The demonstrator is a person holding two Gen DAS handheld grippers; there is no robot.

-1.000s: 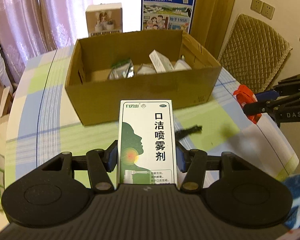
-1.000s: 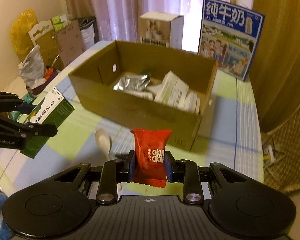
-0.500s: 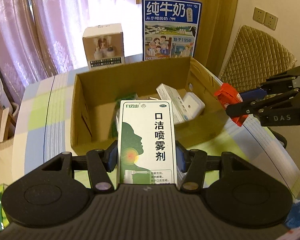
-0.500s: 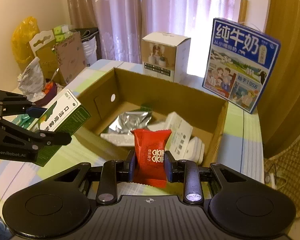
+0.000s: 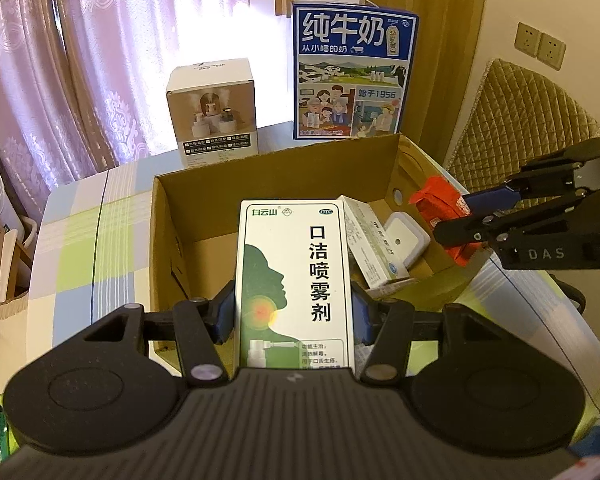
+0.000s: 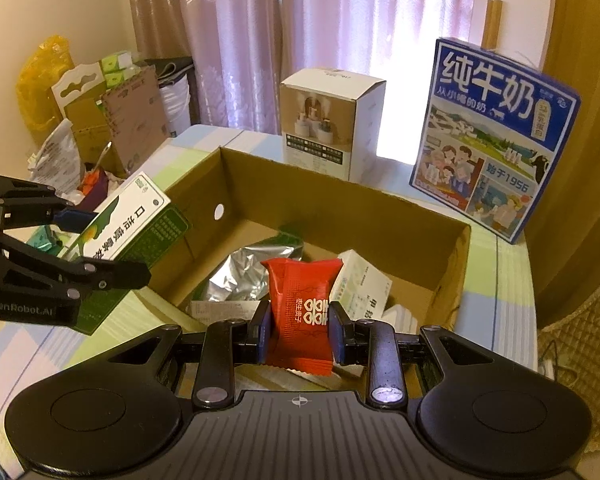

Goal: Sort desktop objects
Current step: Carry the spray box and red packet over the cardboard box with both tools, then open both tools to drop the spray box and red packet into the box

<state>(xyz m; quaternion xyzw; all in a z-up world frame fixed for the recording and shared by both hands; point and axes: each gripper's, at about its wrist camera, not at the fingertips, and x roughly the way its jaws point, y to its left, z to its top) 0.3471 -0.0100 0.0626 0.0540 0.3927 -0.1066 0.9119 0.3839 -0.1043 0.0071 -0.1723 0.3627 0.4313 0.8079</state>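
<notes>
Tablecloth (image 5: 80, 248) (checked green, blue, white) under cardboard box (image 5: 168, 248); pink curtains (image 5: 80, 60) behind. Left gripper (image 5: 294, 314) pinches spray carton (image 5: 294, 280), right gripper (image 6: 300, 330) pinches red packet (image 6: 300, 304).

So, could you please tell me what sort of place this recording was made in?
Most likely a lived-in home room: a table with a checked tablecloth, sheer curtains over a bright window, and household clutter, bags and cartons, piled against the wall.
</notes>
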